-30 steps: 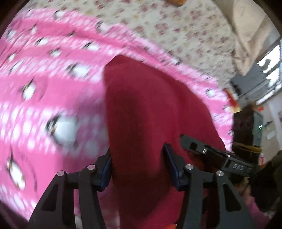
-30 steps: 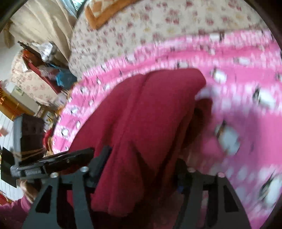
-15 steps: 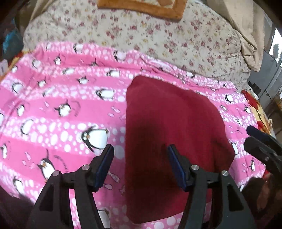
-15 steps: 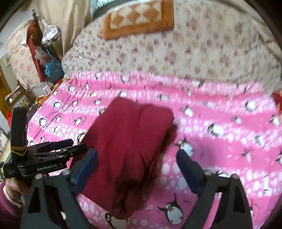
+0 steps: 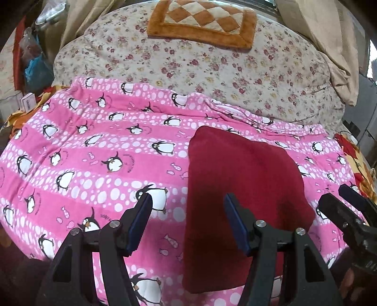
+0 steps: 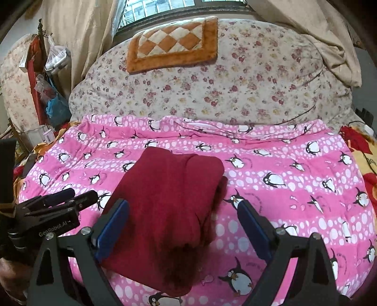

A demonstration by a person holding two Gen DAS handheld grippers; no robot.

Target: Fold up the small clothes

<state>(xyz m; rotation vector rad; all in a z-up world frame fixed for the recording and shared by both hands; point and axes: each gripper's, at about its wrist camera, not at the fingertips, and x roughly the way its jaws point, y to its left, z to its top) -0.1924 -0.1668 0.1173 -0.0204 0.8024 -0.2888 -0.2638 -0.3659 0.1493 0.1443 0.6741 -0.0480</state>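
I am holding my left gripper (image 5: pixel 186 223) above the near part of the pink penguin blanket (image 5: pixel 94 153), its blue-padded fingers standing wide apart with nothing between them. Under the gap I am seeing only blanket on the left side and the left edge of the red garment (image 5: pixel 242 188) on the right side; the pads are touching neither.

Moving rightward, the red garment is lying flat on the blanket as a compact, roughly rectangular bundle, its left edge straight and its far corners rounded. In the right wrist view the same garment (image 6: pixel 169 202) is showing stacked layers along its right edge and a looser, darker near end, so I am judging it as folded over at least once, with the near edge less tidy than the rest.

Further right, my right gripper (image 6: pixel 183 226) is hovering over the near half of the garment, fingers likewise spread wide and holding nothing. The left finger is overlapping the cloth in the view; whether it is touching I cannot tell.

Beyond the blanket, a floral quilt (image 5: pixel 212 70) is carrying an orange checked mat (image 5: pixel 202 21); neither is involved.

My assessment: the folding of this piece is appearing essentially complete, both tools released. What remains, as far as I am seeing, is perhaps squaring the near end. I am seeing no other small garment laid out on the blanket.
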